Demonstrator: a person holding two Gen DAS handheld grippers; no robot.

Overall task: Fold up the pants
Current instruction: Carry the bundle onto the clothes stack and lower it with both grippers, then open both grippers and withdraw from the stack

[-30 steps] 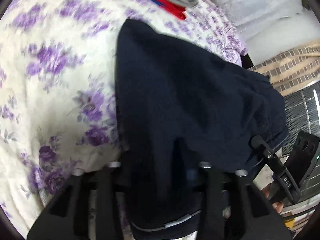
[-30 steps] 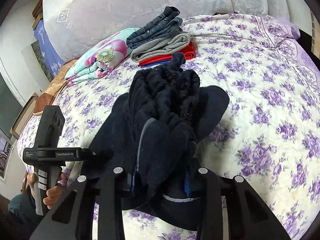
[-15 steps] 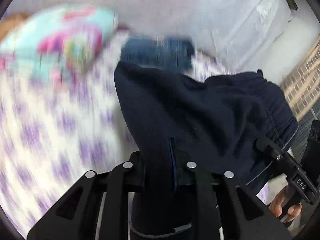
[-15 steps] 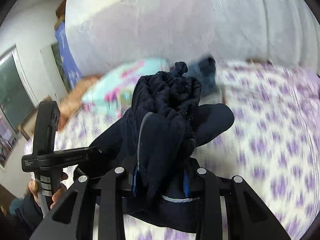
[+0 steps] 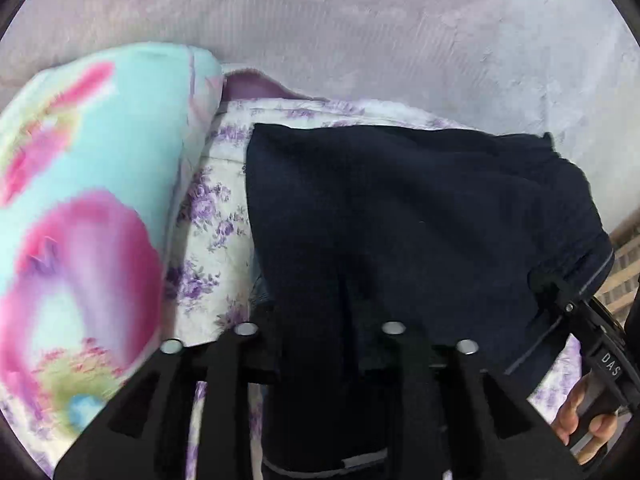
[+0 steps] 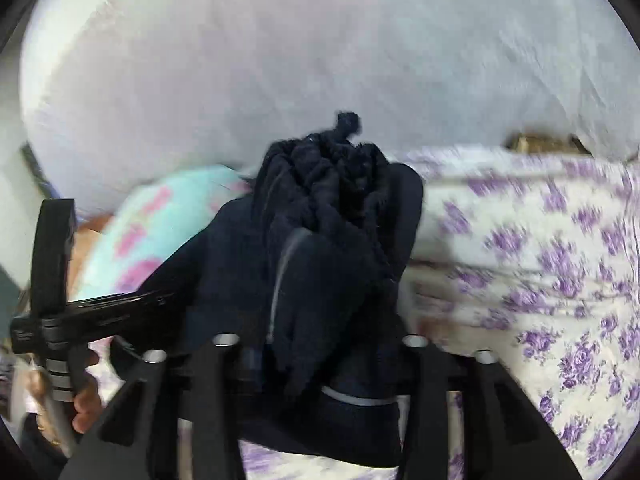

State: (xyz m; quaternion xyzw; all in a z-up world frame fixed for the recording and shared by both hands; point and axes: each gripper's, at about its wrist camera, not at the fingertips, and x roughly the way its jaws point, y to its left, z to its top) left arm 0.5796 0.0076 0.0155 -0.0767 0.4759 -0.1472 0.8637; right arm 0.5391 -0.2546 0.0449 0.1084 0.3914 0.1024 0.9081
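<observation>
The folded dark navy pants (image 5: 420, 232) hang over the head end of the bed, carried between both grippers. My left gripper (image 5: 320, 344) has a fold of them pinched between its fingers while its jaws are opening. In the right wrist view the bunched waistband end of the pants (image 6: 328, 240) stands up between the fingers of my right gripper (image 6: 318, 344). Its jaws are opening and stand wider than the cloth. The right gripper's tip (image 5: 560, 300) shows at the pants' right edge. The left gripper (image 6: 120, 308) shows at their left edge.
A turquoise and pink floral pillow (image 5: 88, 220) lies just left of the pants. The grey padded headboard (image 5: 360, 40) rises right behind them. The purple-flowered bedspread (image 6: 540, 260) stretches to the right. A sliver of blue denim (image 5: 262, 288) shows under the pants' left edge. A hand (image 5: 580, 420) holds each gripper.
Both grippers carried the pants from mid-bed up to the headboard, beside the pillow. The stack of folded clothes is now hidden under them. The right gripper's fingers have spread apart.
</observation>
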